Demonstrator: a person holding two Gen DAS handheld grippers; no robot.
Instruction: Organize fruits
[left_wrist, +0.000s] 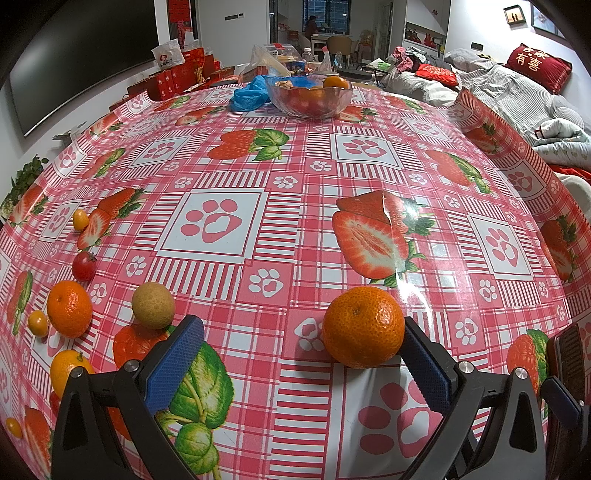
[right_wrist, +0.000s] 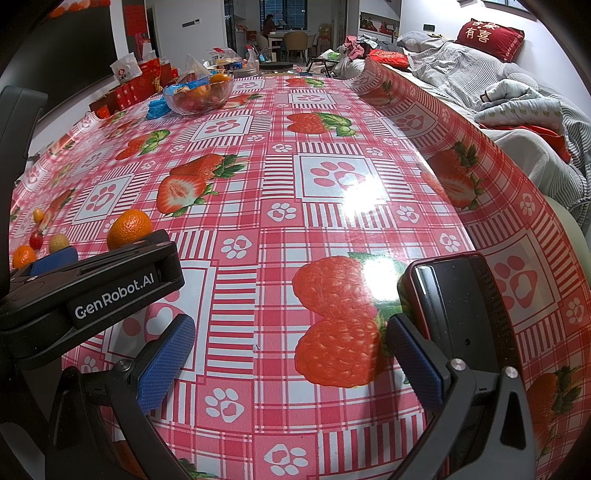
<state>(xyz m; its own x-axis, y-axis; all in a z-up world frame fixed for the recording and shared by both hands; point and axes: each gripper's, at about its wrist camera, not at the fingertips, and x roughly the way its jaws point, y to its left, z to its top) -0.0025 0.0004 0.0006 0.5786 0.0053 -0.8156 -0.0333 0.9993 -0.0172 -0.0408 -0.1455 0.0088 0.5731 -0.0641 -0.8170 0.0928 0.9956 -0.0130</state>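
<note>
While my left fingers (left_wrist: 303, 354) stand spread wide, the big orange (left_wrist: 363, 326) sits on the table (left_wrist: 295, 177) between them, touching or nearly touching the right-hand pad (left_wrist: 424, 365) and well clear of the other. Nothing is gripped. Off-centre like this, a squeeze would likely push the orange sideways first; I judge I should shift right to centre it.

My right fingers (right_wrist: 291, 358) are also spread and empty, hovering low over bare tablecloth. A dark phone (right_wrist: 454, 306) in a red case lies just beside one pad, outside the gap. This hand seems parked to keep out of the left's way.

The glass bowl (left_wrist: 306, 99) at the far end already holds oranges and small red fruit, so I take it as the destination. It is well apart from the orange, a long carry across the table.

Loose fruit remaining on my left: a tan round fruit (left_wrist: 153, 304), a smaller orange (left_wrist: 69, 308), a cherry tomato (left_wrist: 84, 266), and several little yellow-orange ones (left_wrist: 80, 219). Much of the sorting looks undone.
</note>
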